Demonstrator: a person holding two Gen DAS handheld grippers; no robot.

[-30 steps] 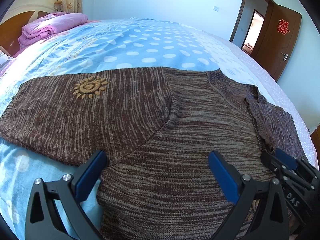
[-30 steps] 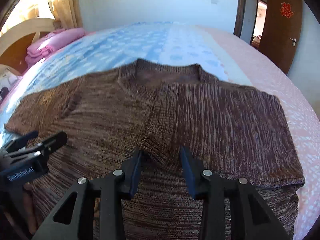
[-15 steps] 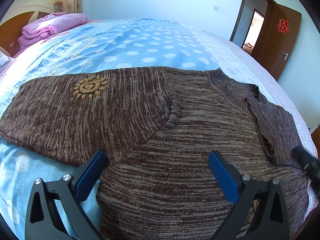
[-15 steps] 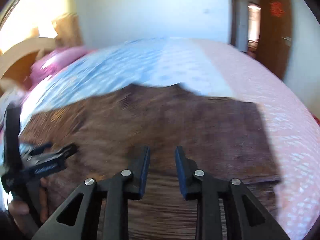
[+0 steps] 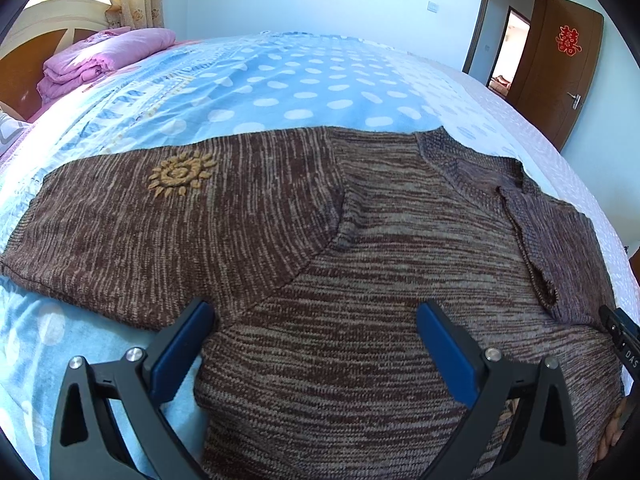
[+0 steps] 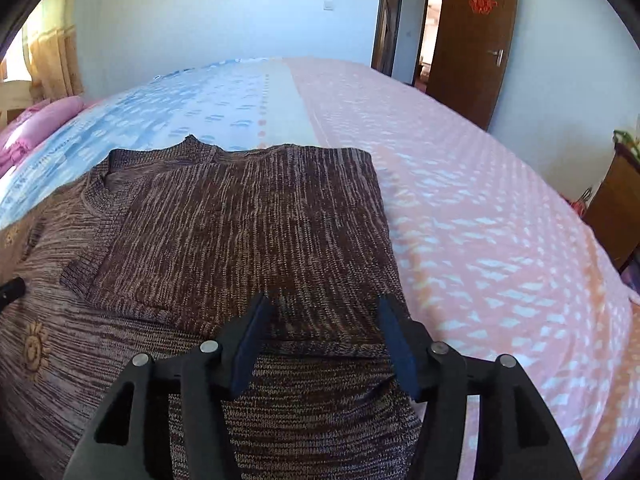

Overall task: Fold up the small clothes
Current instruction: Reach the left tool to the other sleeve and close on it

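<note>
A brown knit sweater with a yellow sun patch lies flat on the bed. Its left sleeve stretches out to the left. Its right sleeve is folded over onto the body. My left gripper is open and empty, just above the sweater's lower body near the left armpit. My right gripper is open and empty, over the lower edge of the folded right sleeve. Part of the right gripper shows at the right edge of the left wrist view.
The bed has a blue dotted cover on the left and a pink cover on the right. A folded pink quilt lies by the headboard. A brown door stands open at the back right.
My right gripper let go of the sleeve cuff, opened, and swung to the right side of the sweater. The right sleeve now lies folded on the body. The left gripper stayed put.
</note>
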